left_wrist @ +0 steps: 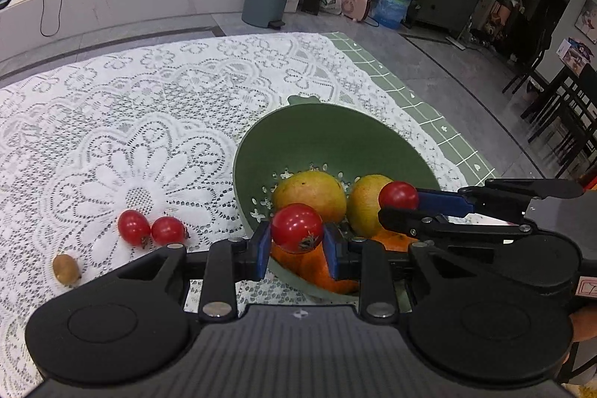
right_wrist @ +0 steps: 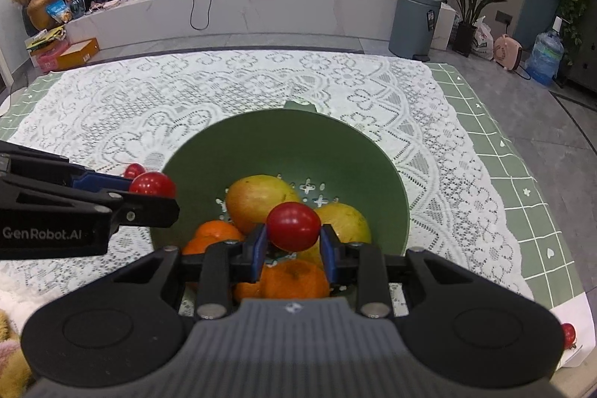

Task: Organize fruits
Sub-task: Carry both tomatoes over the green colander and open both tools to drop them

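Left gripper (left_wrist: 297,245) is nearly closed, blue pads pinching a cherry tomato (left_wrist: 297,227) — round, glossy red, dried green stem cap facing the camera. Right gripper (right_wrist: 293,241) is also nearly closed, pinching a second cherry tomato (right_wrist: 293,225), smooth and shiny, no stem visible. Both grippers hang over the near rim of the green bowl (right_wrist: 283,144), each visible in the other's view coming in from the side. The bowl is matte plastic, round, with flower-shaped drain holes in the bottom and a small tab handle at the far rim. Inside: two mangoes (right_wrist: 259,202), yellow-green, smooth oval, one with a reddish blush, and oranges (right_wrist: 294,280) with dimpled peel at the near side, partly hidden under the grippers. On the table (left_wrist: 123,107), a white lace cloth with floral cutwork lies over a green checked mat. In the left wrist view two loose cherry tomatoes (left_wrist: 133,227) sit touching each other on the lace, left of the bowl, with a small brown oval fruit (left_wrist: 65,269) nearer the camera, kind unclear. Another red tomato (right_wrist: 568,335) sits at the table's near right edge in the right wrist view.
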### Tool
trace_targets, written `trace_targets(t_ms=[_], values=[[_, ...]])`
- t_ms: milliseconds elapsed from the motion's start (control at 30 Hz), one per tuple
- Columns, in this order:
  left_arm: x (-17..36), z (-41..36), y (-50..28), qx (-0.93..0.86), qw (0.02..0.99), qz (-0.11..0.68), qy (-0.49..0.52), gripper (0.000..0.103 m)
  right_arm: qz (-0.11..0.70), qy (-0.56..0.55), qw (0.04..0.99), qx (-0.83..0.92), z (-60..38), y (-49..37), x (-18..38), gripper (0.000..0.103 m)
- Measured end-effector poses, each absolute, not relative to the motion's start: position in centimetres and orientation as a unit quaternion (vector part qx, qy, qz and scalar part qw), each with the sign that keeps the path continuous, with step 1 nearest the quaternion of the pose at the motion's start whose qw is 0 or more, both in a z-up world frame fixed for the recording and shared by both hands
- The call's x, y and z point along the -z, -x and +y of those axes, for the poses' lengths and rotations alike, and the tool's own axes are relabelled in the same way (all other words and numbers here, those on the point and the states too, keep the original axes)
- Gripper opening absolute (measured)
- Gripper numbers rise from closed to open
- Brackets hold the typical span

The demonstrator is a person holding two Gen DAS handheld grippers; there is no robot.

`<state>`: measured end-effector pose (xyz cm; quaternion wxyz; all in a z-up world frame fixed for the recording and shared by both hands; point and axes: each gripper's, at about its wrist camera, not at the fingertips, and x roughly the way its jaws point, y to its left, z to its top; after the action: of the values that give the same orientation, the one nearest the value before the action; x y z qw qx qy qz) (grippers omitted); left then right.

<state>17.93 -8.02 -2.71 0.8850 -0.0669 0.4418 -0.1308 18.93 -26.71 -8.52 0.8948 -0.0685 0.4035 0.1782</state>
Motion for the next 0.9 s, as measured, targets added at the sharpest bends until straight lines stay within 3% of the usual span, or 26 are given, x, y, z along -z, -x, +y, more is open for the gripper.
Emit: trace_targets(t_ms=[900], values=[[5.5,-8.1,-21.8,0.162,0.873,0.452,0.085,0.034,0.39,0.131,0.893,-0.179,-24.7,-22.9,10.8,0.029]])
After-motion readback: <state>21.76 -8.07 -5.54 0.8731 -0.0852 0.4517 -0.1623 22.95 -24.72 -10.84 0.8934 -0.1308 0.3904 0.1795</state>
